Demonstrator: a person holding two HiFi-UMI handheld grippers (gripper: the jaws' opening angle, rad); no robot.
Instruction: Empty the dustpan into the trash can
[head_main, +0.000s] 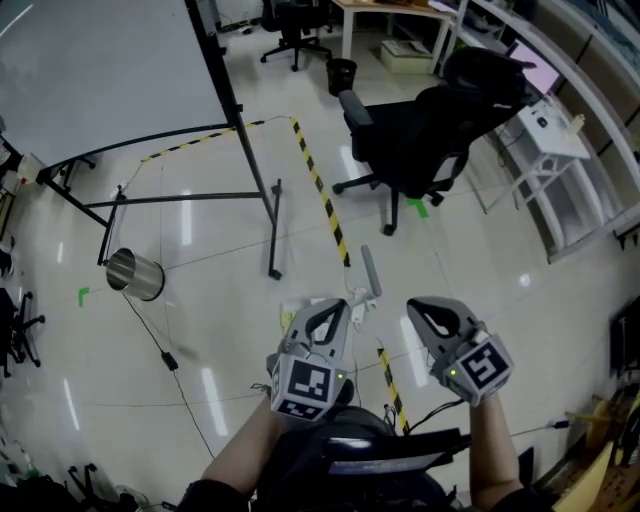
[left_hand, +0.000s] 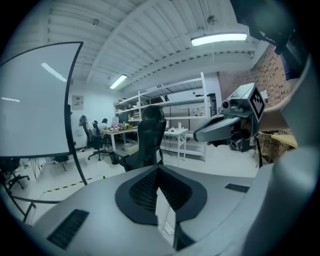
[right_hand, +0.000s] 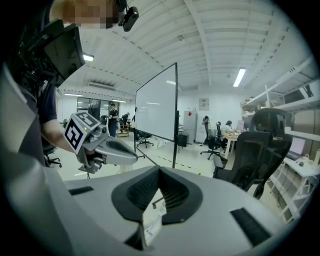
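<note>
**Head view: both tools shut and empty-looking, dustpan not yet picked up**

Nearest, the person holds both tools low in front. The left tool (head_main: 333, 310) has its jaws pressed together with nothing between them. The right tool (head_main: 422, 308) looks the same, tips meeting. In the right gripper view a white tag (right_hand: 151, 222) shows in the slit below the tips, and I cannot tell whether it is pinched there or lies beyond.

Just ahead of the left tool a grey handle (head_main: 370, 272) lies on the floor, close to the yellow-and-black tape (head_main: 322, 195). I take it for the dustpan's handle. The pan itself is mostly hidden behind the tool.

Well off to the left, near a foot of the whiteboard stand (head_main: 274, 240), sits a metal can (head_main: 135, 274), the likelier trash can. Farther on stands a black office chair (head_main: 425, 130), and beyond that a small black bin (head_main: 341, 74).

By my reckoning this is the reach for the dustpan, with nothing emptied yet. Next, one tool must open and close on the handle. The pan should then be lifted level, so nothing spills, and carried left to the can.
</note>
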